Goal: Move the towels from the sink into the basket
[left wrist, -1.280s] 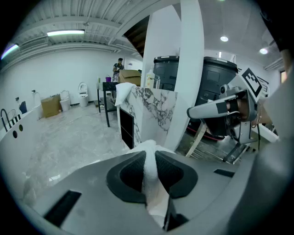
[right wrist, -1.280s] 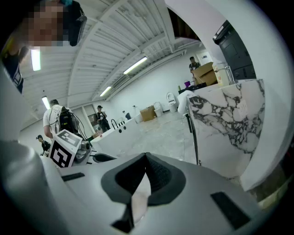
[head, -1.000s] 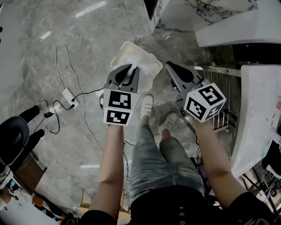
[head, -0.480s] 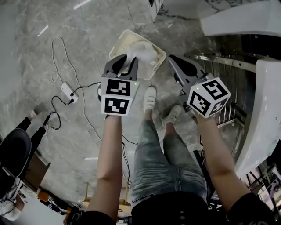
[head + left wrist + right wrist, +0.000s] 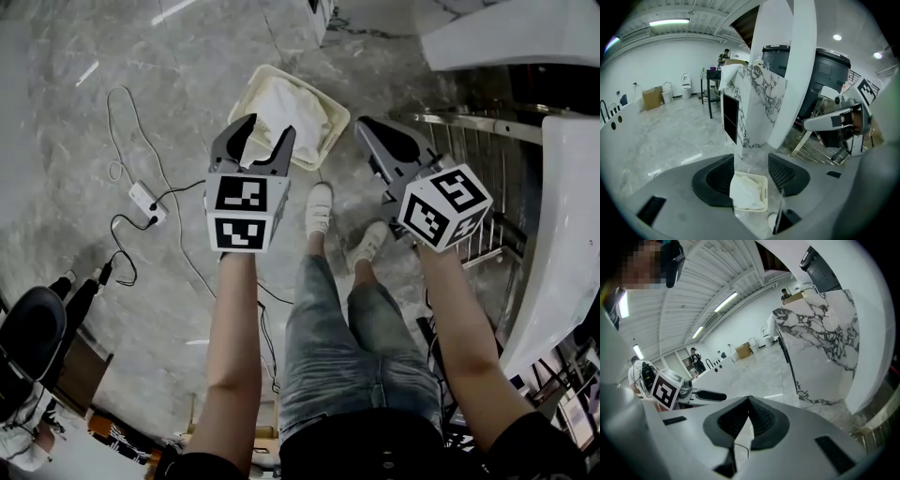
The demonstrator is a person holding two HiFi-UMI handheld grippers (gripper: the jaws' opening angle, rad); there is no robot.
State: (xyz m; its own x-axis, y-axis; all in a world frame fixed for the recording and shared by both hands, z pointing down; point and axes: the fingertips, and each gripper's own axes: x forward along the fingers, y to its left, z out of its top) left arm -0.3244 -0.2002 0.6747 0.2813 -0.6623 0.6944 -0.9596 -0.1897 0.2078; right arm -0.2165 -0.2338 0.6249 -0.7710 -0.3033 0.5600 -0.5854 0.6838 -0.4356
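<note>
- The left gripper (image 5: pixel 269 131) hangs above the basket (image 5: pixel 339 124). Its dark jaws, ribbed on their inner faces, stand well apart and have just been opening. Nothing is pressed between them.
- In the left gripper view, the gap of the left gripper (image 5: pixel 750 171) frames the basket (image 5: pixel 764 185) far below, with the towel (image 5: pixel 745 192) inside it.
- The towel (image 5: pixel 291 108) is a white, soft, crumpled heap that fills most of the basket (no part of it hangs over the rim that I can see).
- The basket is cream plastic, rectangular with rounded corners and a slot in one wall. It stands on the floor (image 5: pixel 141 56), a glossy grey marble with pale veins.
- The right gripper (image 5: pixel 367 133) is held beside the left one. In its own view, the right gripper (image 5: pixel 749 401) has its textured black pads meeting at the tips, with nothing between them.
- Each gripper carries a white cube with black square markers.
- At the right stands a rack (image 5: pixel 469 159) of thin chrome bars, next to a smooth white curved body.
- A white power strip (image 5: pixel 148 202) with thin black cables lies on the floor at the left.
</note>
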